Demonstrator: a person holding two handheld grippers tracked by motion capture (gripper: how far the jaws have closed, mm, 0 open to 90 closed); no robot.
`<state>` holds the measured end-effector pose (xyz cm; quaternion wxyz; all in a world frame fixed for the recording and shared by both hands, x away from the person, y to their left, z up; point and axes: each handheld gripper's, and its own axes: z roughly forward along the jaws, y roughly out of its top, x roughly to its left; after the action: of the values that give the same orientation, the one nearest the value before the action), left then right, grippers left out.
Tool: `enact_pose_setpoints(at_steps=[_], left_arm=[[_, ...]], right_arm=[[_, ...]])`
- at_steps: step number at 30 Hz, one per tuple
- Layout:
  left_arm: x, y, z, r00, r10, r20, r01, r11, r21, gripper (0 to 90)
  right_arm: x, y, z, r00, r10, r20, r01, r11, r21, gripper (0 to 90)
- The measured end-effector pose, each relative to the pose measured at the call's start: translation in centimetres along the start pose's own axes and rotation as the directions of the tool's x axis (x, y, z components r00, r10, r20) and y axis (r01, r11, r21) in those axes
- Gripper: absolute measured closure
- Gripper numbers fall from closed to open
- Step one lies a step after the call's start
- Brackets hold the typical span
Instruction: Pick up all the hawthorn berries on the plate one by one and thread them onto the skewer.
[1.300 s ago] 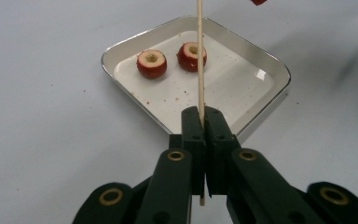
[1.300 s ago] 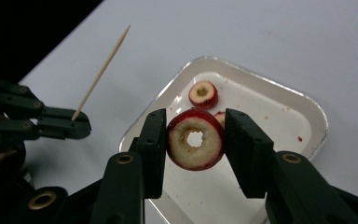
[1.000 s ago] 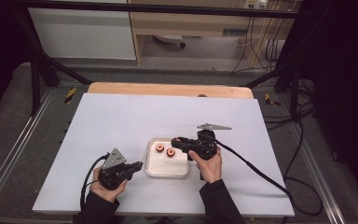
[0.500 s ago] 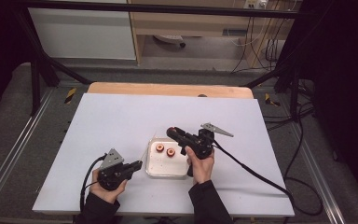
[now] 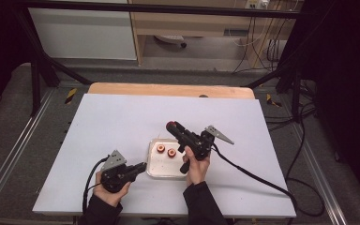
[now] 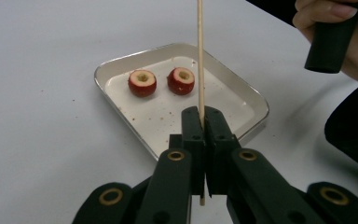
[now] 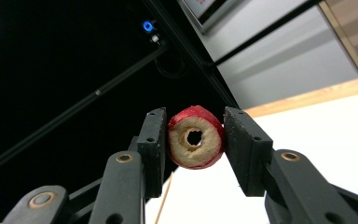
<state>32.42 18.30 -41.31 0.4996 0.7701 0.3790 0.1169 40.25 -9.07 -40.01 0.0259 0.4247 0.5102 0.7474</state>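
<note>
Red cored fruit slice (image 7: 196, 143) sits clamped in the right claw (image 7: 193, 149); left claw (image 6: 204, 140) pinches a wooden skewer (image 6: 199, 56).

A lab-style recording rig is shown rather than a home or kitchen. A white table (image 5: 122, 122) is enclosed by a black metal frame (image 5: 37, 70) and flanked by floor rails (image 5: 9, 154), beyond and to either side of the grippers. Loose cables (image 5: 262, 47) are hung under a wooden bench (image 5: 192, 23) far behind the grippers, and hazard tape (image 5: 70, 95) is stuck to the grey floor (image 5: 9, 103).
</note>
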Motion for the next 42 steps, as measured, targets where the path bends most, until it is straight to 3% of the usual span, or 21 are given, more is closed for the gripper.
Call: enact_pose_setpoints(at_steps=[11,18,42], left_arm=[[-0.8,0.4,0.4,0.9995,0.014,0.027,-0.014,0.9996,-0.024,88.2],[-0.9,0.5,0.3,0.9993,0.017,0.033,-0.016,0.9993,-0.033,88.2],[-1.0,0.5,0.4,0.9994,0.018,0.030,-0.017,0.9995,-0.028,88.3]], right_arm=[[-0.2,-0.5,0.0,0.9941,0.073,-0.080,-0.076,0.996,-0.041,60.9],[-0.2,-0.4,-0.1,0.9891,0.091,-0.116,-0.095,0.995,-0.032,61.0],[-0.4,-1.2,0.1,0.9872,0.088,-0.133,-0.091,0.996,-0.017,61.0]])
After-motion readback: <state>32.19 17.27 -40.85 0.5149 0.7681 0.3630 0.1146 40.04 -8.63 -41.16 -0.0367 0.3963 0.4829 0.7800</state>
